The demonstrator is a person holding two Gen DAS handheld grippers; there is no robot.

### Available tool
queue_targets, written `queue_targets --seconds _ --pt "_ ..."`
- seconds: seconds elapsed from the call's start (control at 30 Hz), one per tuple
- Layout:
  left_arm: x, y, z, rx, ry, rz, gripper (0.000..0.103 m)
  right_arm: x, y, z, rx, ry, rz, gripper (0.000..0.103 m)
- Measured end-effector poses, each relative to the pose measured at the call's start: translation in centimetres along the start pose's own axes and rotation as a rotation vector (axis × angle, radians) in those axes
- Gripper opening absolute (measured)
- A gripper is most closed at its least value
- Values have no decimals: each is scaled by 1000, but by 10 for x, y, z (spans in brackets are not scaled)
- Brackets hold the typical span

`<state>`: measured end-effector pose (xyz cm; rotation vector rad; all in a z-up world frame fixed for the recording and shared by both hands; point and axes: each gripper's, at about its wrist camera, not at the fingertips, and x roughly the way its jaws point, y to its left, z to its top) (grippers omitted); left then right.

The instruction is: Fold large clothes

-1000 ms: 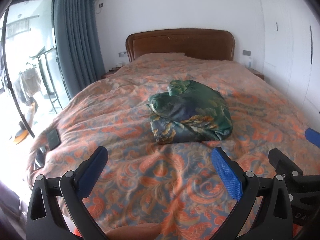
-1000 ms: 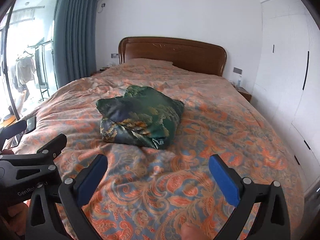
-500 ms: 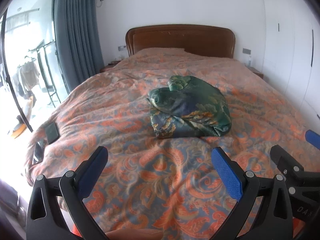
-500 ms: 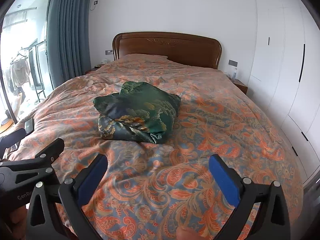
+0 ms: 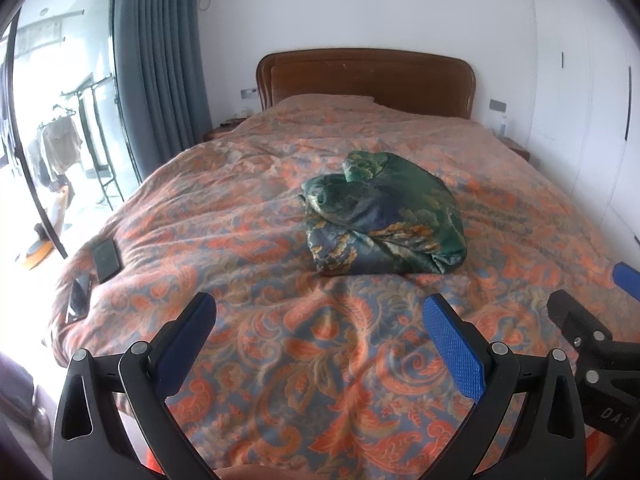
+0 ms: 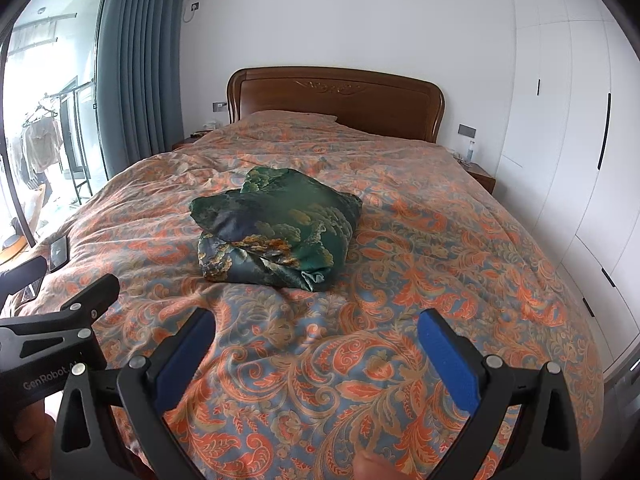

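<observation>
You're facing a bed point(image 5: 280, 360) with a wooden headboard point(image 5: 366, 78), covered edge to edge by an orange-and-blue paisley quilt point(image 6: 420, 280) that lies rumpled in shallow creases. Near the middle of the quilt sits a green patterned garment point(image 5: 384, 220), bundled into a rough, thick fold. At the left edge of the bed you have a dark phone point(image 5: 105, 260) lying flat, and just beside it, closer to the corner, a second dark device point(image 5: 79, 298) tilting over the edge.

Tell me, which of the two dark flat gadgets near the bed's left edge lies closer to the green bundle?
The upper phone, lying flat on top; the other slopes over the edge, farther from the green bundle.
</observation>
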<state>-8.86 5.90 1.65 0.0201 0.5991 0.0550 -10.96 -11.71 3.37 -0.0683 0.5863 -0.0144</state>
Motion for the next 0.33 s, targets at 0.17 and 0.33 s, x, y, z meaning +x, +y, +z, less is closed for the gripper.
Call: queue_targets --seconds 0.17,0.33 --pt "3 0 -2 -8 8 0 103 1 2 -1 -1 4 0 103" --pt "6 -1 -4 -13 0 20 103 6 0 -2 8 19 2 103"
